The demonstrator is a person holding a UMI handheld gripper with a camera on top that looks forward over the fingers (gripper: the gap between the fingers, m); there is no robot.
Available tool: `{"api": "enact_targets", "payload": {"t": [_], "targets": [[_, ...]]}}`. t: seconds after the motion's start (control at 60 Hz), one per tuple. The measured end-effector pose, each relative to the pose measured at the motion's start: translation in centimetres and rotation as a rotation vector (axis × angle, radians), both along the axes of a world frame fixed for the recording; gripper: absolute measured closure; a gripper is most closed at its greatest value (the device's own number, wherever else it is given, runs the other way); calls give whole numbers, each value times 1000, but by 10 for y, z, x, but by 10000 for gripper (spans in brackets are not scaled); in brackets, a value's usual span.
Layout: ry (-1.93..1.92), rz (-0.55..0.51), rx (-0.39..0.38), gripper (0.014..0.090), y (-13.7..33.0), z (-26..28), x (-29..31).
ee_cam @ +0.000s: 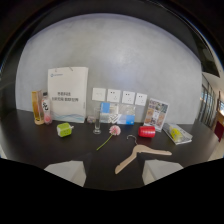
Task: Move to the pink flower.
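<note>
Grey plaster wall behind, four white wall sockets in a row along it. Dark counter runs across the view, things set along its back edge.

Pink flower lies on the counter, bloom toward the wall, thin green stem trailing back toward the fingers. It sits well beyond the fingers, roughly on the line of the gap between them, a shade toward the left finger. Small clear glass stands just beside the bloom on its left. Wooden hanger lies flat to the right of the stem, nearer the right finger, its hook pointing to the wall.

Gripper: two pale fingers show low in the view, spread apart with bare counter between them. Open, holding nothing. The gripper points level along the counter toward the wall; the hand carrying it is not visible.

Other things: white paper bag with print stands at the wall on the left; amber bottle and a small labelled bottle left of it. Green object in front of the bag. Red roll right of the flower. Picture card leans at the wall. Clear packet with something yellow lies far right.
</note>
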State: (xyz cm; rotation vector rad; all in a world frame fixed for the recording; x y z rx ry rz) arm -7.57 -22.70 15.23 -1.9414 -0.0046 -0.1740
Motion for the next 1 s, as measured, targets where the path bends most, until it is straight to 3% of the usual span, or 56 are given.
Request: {"api": "enact_targets", "payload": {"t": [0.533, 1.0], "targets": [[31, 27, -98, 199, 203, -68, 34], [79, 39, -227, 194, 261, -127, 39]]}}
